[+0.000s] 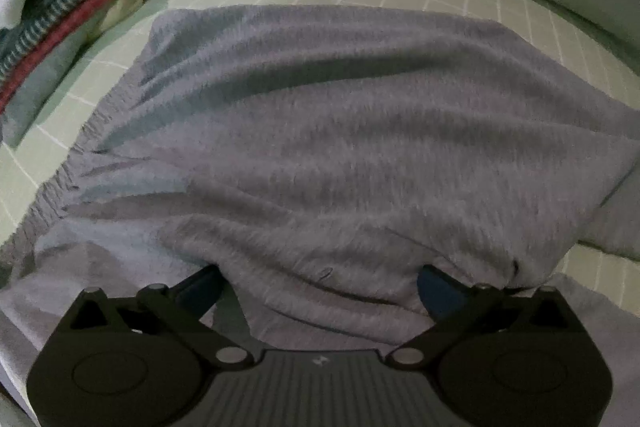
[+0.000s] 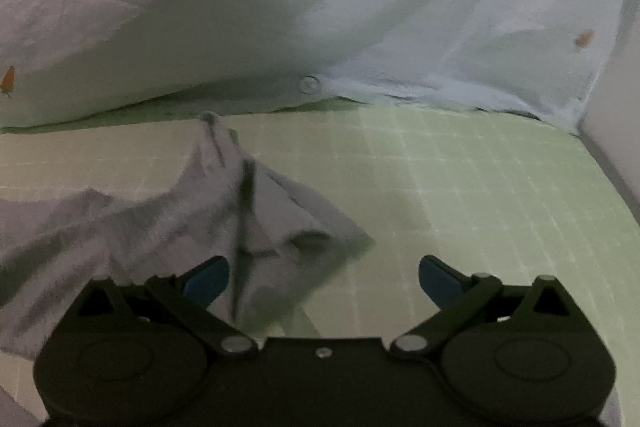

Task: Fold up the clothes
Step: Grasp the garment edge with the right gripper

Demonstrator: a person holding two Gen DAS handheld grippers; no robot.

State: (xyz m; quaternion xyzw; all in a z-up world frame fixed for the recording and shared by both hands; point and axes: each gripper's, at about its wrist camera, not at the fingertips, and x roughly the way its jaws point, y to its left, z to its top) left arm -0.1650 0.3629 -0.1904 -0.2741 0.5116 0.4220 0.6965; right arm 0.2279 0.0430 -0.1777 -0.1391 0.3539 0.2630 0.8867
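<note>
Ahead of left claw [image 1: 320,283], spread wide, grey garment [image 1: 320,131] drapes over both fingertips; right claw [image 2: 324,279] released, garment edge blurred.

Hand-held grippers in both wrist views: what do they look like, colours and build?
Both look alike. The left hand-held gripper and the right hand-held gripper have matte black bodies with two round housings, angled black linkage bars on silver pivot pins, and blue fingertip pads. The left one shows a ribbed centre plate with a small pale mark. No cables or sleeves are visible.
</note>
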